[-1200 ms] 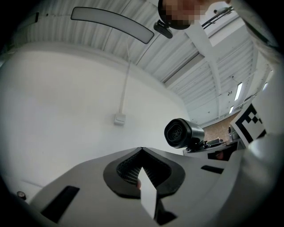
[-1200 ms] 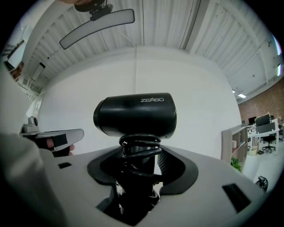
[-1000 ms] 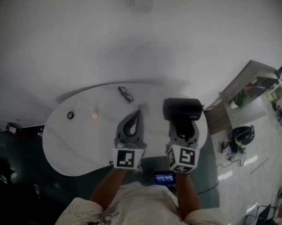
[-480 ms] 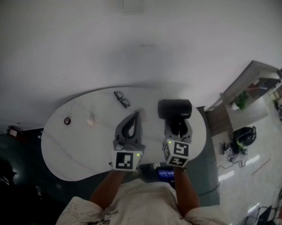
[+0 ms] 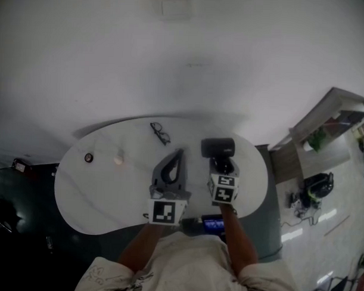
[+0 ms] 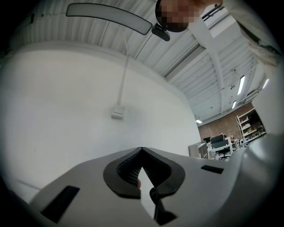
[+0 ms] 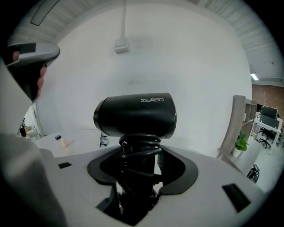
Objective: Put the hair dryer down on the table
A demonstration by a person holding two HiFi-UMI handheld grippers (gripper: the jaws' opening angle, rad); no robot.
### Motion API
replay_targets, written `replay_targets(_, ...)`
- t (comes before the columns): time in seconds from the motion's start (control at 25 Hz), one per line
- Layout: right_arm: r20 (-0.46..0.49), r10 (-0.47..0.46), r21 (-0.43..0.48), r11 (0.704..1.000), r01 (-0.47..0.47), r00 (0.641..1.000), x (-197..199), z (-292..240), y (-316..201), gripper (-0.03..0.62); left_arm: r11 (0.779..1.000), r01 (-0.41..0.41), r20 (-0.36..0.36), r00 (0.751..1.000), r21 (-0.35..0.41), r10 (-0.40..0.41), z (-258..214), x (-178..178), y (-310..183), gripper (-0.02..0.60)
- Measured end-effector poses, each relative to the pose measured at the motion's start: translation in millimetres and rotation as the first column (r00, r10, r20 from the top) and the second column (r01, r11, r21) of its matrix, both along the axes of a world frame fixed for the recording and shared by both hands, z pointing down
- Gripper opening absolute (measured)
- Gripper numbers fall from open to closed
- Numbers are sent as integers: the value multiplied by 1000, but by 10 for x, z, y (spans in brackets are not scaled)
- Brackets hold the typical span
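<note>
A black hair dryer (image 5: 217,148) stands upright in my right gripper (image 5: 222,165), over the right part of the white oval table (image 5: 103,193). In the right gripper view its barrel (image 7: 135,114) lies crosswise above the jaws. Its handle, with the cord wound round it (image 7: 138,160), is clamped in my right gripper (image 7: 140,170), which is shut on it. My left gripper (image 5: 179,152) hovers beside it over the table's middle. In the left gripper view my left gripper (image 6: 142,150) is shut, its tips touching, with nothing held, and it points up at the wall.
A pair of glasses (image 5: 160,133) lies at the table's far edge. A small dark round object (image 5: 89,158) and a small pale one (image 5: 118,160) sit on the left part. A wooden shelf unit (image 5: 326,117) stands to the right. A lit screen (image 5: 212,222) is near the person's chest.
The right gripper with the hair dryer has moved left and down toward the table, looking smaller now. The left gripper has barely shifted.
</note>
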State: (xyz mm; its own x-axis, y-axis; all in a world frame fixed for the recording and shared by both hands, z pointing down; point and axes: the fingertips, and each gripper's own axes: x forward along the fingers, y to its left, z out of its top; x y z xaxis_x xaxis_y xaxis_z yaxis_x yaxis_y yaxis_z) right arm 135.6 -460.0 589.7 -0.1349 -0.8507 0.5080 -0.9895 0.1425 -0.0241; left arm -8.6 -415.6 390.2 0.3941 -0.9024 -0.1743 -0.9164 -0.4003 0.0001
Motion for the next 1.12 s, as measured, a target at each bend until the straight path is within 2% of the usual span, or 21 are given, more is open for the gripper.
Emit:
replay_targets(0.12, -6, -20, -103, 995, 20, 1000, -25, 322, -58, 235, 1000, 7, -3, 1000, -6, -7, 22, 16, -10, -3)
replay_targets(0.32, -42, -40, -248, 968, 28, 998, -19, 749, -145, 235, 1000, 22, 2, 1000, -10, -22, 53, 14, -40, -3)
replay_targets(0.48, -38, -43, -361, 932, 26, 998, -14, 1022, -144, 235, 999, 42, -1, 999, -5, -42, 55, -9, -70, -3)
replay_targets(0.72, -45, -36, -477, 879, 10, 998, 1, 1314, -75, 235, 997, 69, -12, 998, -24, -69, 94, -95, -94, -3)
replay_targets(0.84, -10, -31, -557, 830, 20, 999, -80, 1422, 12, 235, 997, 74, -6, 997, -24, -75, 104, -135, -118, -3)
replay_targets(0.92, -27, -38, -545, 838, 17, 999, -76, 1420, -57, 235, 997, 77, -6, 997, -28, -77, 118, -152, -131, -3)
replay_targets(1.0, 4, -48, -536, 843, 43, 999, -157, 1417, -84, 235, 996, 75, -12, 997, -38, -76, 136, -155, -136, -3)
replay_targets(1.12, 45, -53, -556, 828, 69, 998, -253, 1425, -33, 235, 997, 69, -14, 997, -42, -70, 155, -158, -142, -3)
